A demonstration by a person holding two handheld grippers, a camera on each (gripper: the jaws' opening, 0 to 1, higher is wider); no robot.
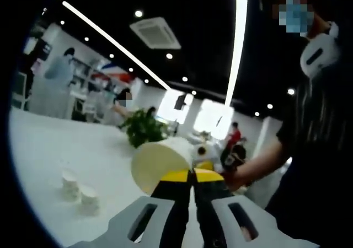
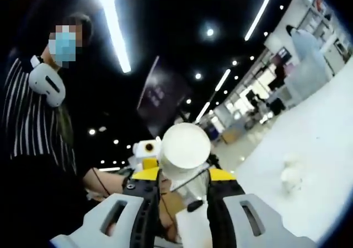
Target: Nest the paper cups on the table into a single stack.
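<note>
A white paper cup [image 1: 160,162] is clamped in the left gripper [image 1: 192,173], another white cup [image 2: 185,149] in the right gripper [image 2: 182,173]; they are held facing, axes roughly aligned.

The left gripper [image 1: 193,176] rises from the bottom centre of the left gripper view, jaws pressed nearly together. The right gripper [image 2: 182,176] rises likewise in the right gripper view — jaws apart. A bare forearm [image 1: 259,165] crosses centre-right in the left gripper view.

The person [image 2: 33,132] at the left of the right gripper view wears a dark top with thin white stripes. White headphones [image 2: 47,82] hang round the neck. Each gripper [image 1: 193,176] has black jaws with yellow tips on a grey frame.
</note>
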